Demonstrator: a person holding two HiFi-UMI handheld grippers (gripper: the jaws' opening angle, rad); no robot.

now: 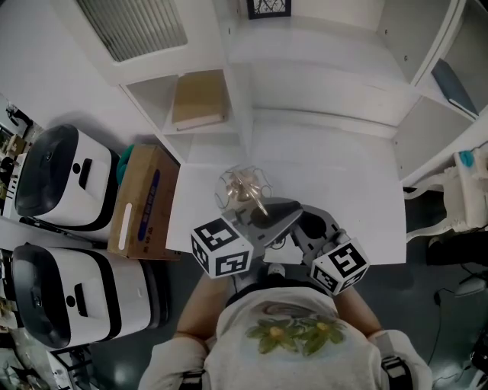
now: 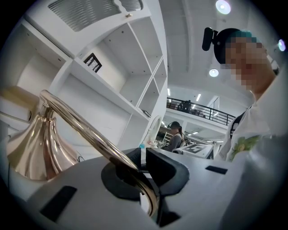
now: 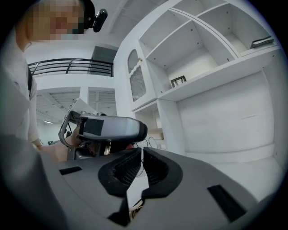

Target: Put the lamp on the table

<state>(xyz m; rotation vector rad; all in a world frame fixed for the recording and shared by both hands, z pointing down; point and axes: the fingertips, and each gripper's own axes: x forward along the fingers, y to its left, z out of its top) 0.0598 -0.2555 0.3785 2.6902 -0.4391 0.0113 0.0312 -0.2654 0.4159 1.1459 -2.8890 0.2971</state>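
Observation:
A gold wire-framed lamp (image 1: 245, 189) hangs just above the near part of the white table (image 1: 358, 190). My left gripper (image 1: 264, 209) is shut on one of its gold rings. In the left gripper view that ring (image 2: 90, 134) runs down between the jaws of the left gripper (image 2: 143, 176), and the lamp's gold cone (image 2: 36, 143) sits at the left. My right gripper (image 1: 303, 227) is close to the right of the left one, with its jaws together and nothing seen between them. The right gripper view shows the right gripper (image 3: 138, 162) and the left gripper's body (image 3: 103, 128) beyond it.
A white shelf unit rises behind the table, with a tan box (image 1: 200, 99) in a cubby and a small picture frame (image 1: 268, 7) higher up. A cardboard box (image 1: 142, 202) and two white-and-black machines (image 1: 57, 179) (image 1: 69, 293) stand on the left. Clutter (image 1: 465, 190) lies to the right.

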